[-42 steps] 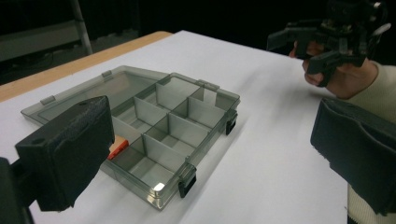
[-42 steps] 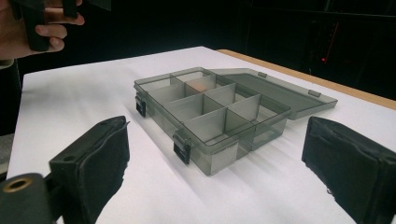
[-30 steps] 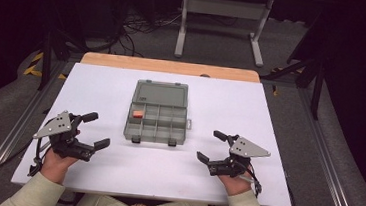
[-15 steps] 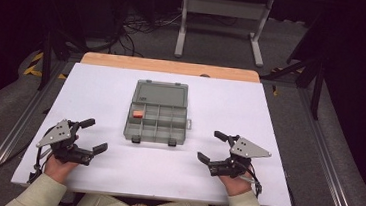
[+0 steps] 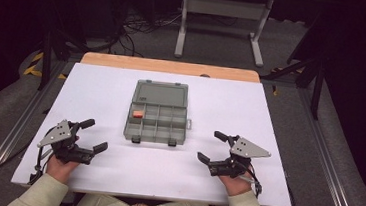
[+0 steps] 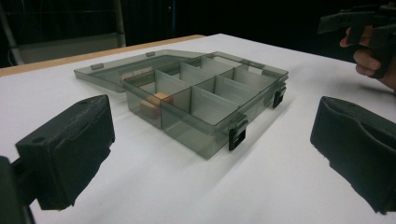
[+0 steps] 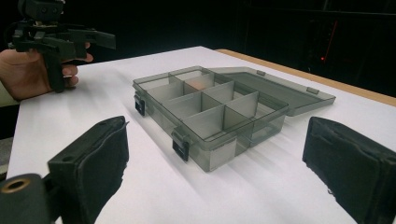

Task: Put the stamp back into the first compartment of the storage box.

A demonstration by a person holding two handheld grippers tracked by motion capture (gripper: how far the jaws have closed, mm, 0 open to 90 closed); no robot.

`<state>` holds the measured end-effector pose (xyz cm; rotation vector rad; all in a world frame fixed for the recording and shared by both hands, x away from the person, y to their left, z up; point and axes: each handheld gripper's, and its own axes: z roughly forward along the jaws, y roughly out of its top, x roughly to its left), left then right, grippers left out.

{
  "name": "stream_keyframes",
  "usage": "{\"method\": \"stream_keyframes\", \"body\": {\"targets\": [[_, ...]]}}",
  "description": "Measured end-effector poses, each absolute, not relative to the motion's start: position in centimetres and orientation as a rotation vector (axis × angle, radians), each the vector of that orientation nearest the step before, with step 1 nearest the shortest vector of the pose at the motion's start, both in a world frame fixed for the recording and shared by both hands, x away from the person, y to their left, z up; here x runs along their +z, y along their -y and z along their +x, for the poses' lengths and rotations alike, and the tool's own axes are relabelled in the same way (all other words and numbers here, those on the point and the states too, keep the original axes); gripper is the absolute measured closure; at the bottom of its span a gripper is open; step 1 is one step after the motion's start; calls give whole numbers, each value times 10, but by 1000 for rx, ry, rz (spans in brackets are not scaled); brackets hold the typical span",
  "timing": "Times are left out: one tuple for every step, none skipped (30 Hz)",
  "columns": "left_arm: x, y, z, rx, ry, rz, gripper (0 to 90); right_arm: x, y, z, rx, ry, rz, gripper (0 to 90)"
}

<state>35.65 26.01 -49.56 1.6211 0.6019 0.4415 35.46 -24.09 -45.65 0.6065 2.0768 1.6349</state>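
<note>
Drawn back toward the near counter (image 5: 270, 115) edge since a second ago, left gripper (image 5: 90, 136) and right gripper (image 5: 212, 146), jaws wide and empty, flanking the open box (image 5: 158, 113) mid-counter, orange block (image 5: 138, 113) inside; start step, calling for a reach inward.

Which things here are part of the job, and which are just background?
Part of the job:
- compartment box, lid open flat
- orange block in one of its left compartments
- left claw, open, apart from the box
- right claw, open, apart from the box

Just lying about:
- white table
- metal stand on the floor
- floor cables
</note>
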Motion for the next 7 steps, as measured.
{"method": "stream_keyframes", "body": {"targets": [[-495,-260,356,447,-603,1625,7,-457,241,355,1634,-2078,607,73],[-495,-260,356,445,-605,1628,7,-457,241,355,1634,-2078,607,73],[-495,-260,356,444,-604,1635,7,-457,241,355,1632,-2079,606,73],[-495,-259,356,445,-603,1635,7,-457,240,355,1631,-2080,606,74],[-495,-259,356,445,-603,1635,7,-457,240,355,1631,-2080,606,73],[-494,-260,356,453,-599,1643,6,-457,241,355,1633,-2079,606,73],[-494,-260,356,453,-599,1643,7,-457,241,355,1633,-2079,606,73]]}}
